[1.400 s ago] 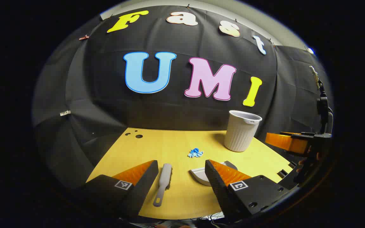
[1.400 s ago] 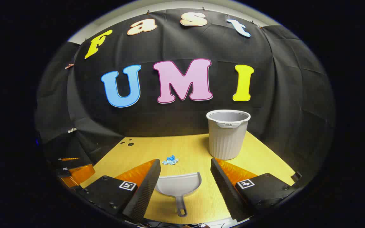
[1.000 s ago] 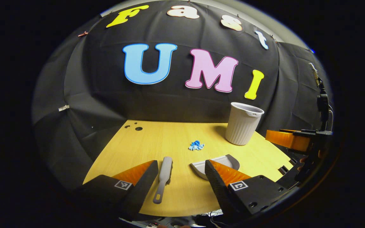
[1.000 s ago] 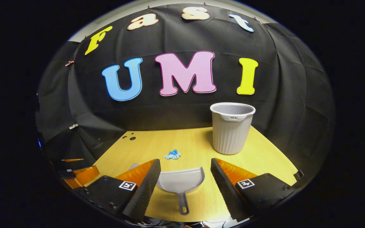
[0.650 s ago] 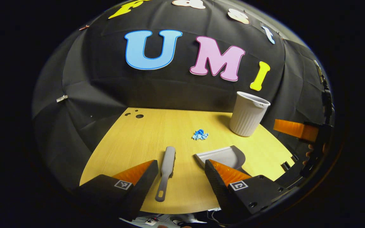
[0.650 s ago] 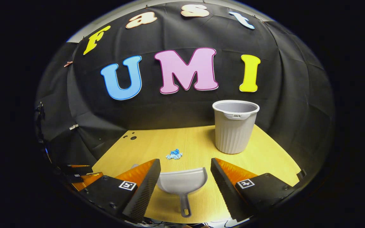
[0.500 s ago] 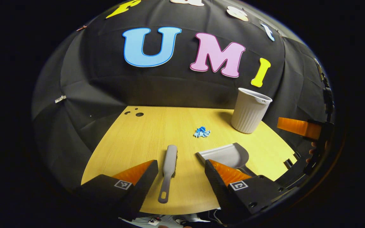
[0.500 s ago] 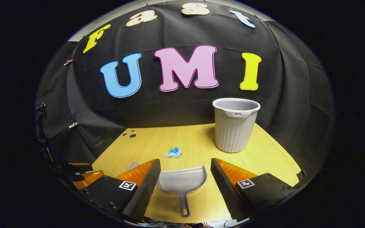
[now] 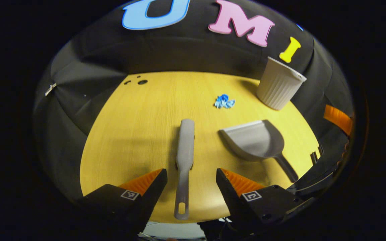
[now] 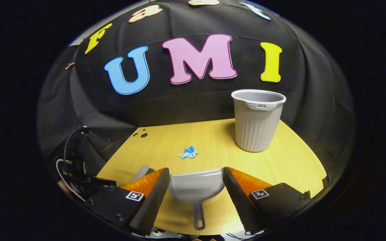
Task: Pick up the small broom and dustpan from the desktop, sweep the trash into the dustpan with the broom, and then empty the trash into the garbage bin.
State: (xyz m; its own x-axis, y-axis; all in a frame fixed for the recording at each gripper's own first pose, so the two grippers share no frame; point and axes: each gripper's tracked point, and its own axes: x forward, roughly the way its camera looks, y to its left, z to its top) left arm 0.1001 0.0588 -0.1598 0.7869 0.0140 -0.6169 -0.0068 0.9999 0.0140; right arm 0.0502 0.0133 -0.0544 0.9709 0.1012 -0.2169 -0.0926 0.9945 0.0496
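Since the earlier frames your left gripper [image 9: 191, 174] has tipped down over the desk [image 9: 136, 134], so the broom [image 9: 184, 157] now lies straight between its fingers, which stand wide apart and hold nothing. Your right gripper [image 10: 196, 182] has also come closer to the dustpan [image 10: 196, 187]; its fingers are wide too, one on each side of the pan, and they do not touch it.

Take the bin [image 10: 258, 120] as your landmark. The blue trash [image 10: 188, 153] lies to the left of it on the desk, the dustpan lies nearer to you than the bin, and the broom lies left of the dustpan.

I think the step is to grasp both tools. Lower each gripper until the fingers are beside the thin handle, not the wide part. Close on the middle of the handle, so that the tool does not turn in the grip. Lift slowly, and keep the dustpan mouth toward the trash.
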